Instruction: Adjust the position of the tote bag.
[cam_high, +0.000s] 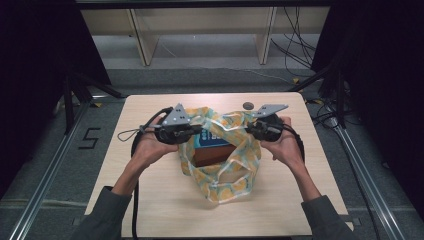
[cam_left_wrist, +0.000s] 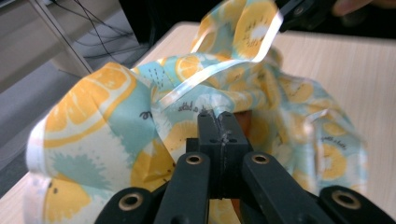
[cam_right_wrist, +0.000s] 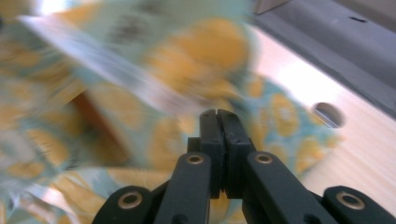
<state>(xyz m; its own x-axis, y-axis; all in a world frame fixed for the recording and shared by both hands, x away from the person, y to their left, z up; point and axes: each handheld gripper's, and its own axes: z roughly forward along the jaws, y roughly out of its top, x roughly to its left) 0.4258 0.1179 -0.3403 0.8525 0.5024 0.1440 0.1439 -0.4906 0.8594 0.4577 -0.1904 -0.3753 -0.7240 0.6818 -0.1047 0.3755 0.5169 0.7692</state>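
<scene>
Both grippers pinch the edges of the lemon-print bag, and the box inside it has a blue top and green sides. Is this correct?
Not quite: the box has a blue top but reddish-brown sides, not green, as the high view shows. The rest holds: the left gripper and the right gripper each pinch an edge of the lemon-print bag.

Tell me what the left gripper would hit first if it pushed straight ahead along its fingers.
Most likely the lemon-print bag itself: the left gripper is shut on a fold of its cloth, with more cloth directly ahead. The box inside lies just behind, though depth is unclear.
</scene>
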